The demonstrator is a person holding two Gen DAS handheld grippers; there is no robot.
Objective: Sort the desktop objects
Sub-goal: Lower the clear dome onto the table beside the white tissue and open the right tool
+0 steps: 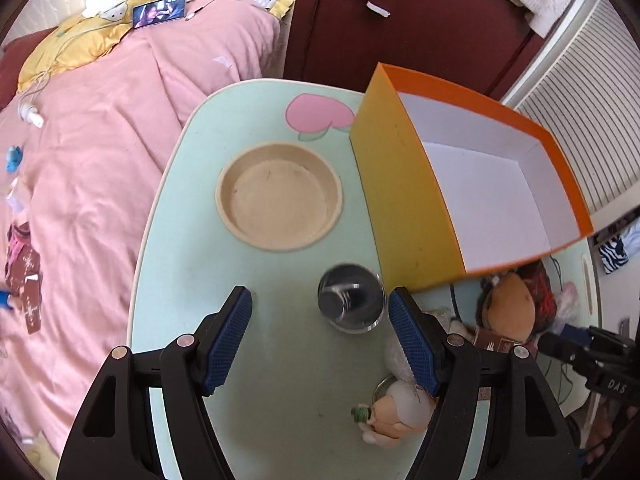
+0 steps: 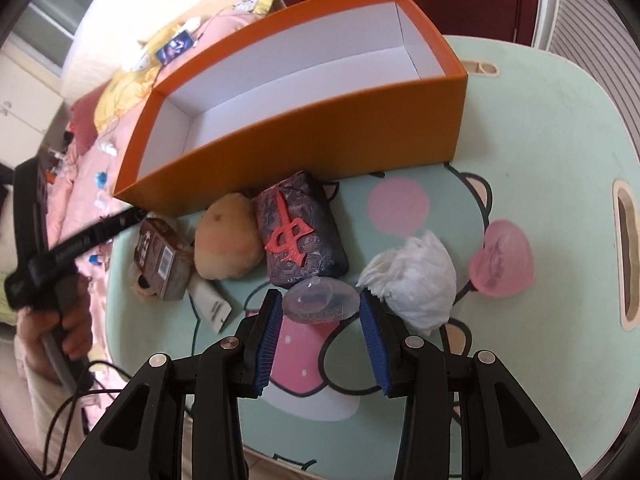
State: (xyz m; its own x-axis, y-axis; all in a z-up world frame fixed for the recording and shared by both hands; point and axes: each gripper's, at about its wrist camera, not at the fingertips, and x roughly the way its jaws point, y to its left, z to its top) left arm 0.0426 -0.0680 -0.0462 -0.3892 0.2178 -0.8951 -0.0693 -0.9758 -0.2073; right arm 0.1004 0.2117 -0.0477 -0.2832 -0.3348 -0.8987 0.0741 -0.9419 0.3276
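On a mint-green table (image 2: 540,184), an orange box (image 2: 320,136) is sitting open at twelve o'clock. The right gripper (image 2: 319,314) is pinching a clear oval soap (image 2: 318,305) between its blue pads, with crumpled white tissue (image 2: 416,280) at two o'clock and a dark pouch (image 2: 300,232) at eleven. The left gripper (image 1: 320,338) is hovering, jaws spread, around a glass cup (image 1: 352,298) near its right finger; a beige bowl (image 1: 280,196) is lying at twelve o'clock.

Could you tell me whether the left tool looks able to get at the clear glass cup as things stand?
Probably yes: the left tool stands open above the glass cup, nothing lies between them, though the orange box crowds one side.
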